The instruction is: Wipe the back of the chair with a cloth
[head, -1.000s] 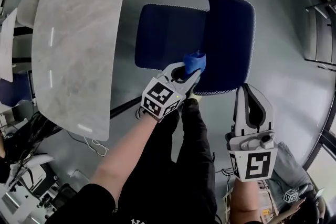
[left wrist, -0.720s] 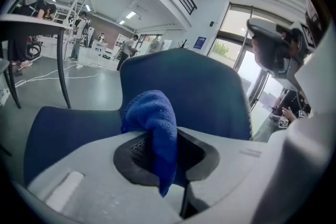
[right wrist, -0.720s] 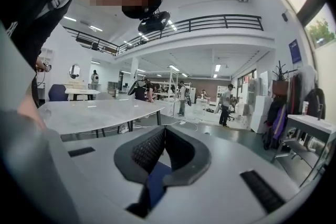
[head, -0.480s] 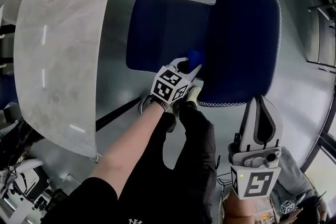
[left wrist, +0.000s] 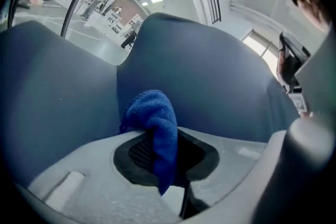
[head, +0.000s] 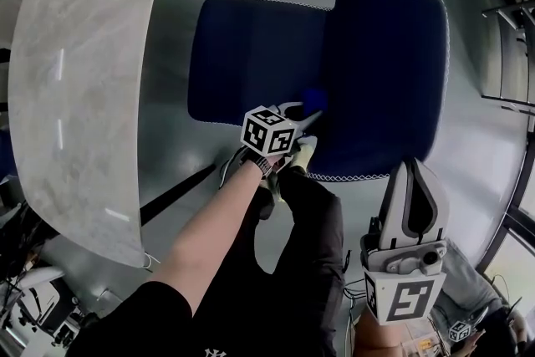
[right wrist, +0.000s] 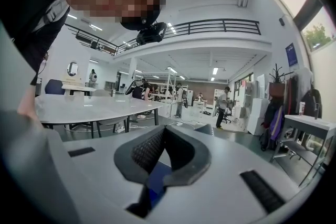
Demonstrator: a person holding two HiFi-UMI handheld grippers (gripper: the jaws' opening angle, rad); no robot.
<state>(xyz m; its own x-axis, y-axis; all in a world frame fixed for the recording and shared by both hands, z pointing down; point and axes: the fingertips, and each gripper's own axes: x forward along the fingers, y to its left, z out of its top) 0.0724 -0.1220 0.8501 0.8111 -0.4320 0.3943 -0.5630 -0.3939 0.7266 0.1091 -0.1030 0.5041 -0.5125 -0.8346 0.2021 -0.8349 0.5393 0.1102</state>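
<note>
Cloth (left wrist: pixel 157 118) pinched in left tool (head: pixel 306 114), seemingly against chair back (head: pixel 384 54); right tool (head: pixel 412 169) closed, empty.

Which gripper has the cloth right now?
The left gripper, its jaws shut on the blue cloth at the chair back. The right gripper is shut with nothing between its jaws.

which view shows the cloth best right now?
Left gripper view: the blue cloth sits centre, pinched by the left gripper, in front of the chair back. Head view shows only a small blue tip past that gripper. Right gripper view faces the room, no cloth.
</note>
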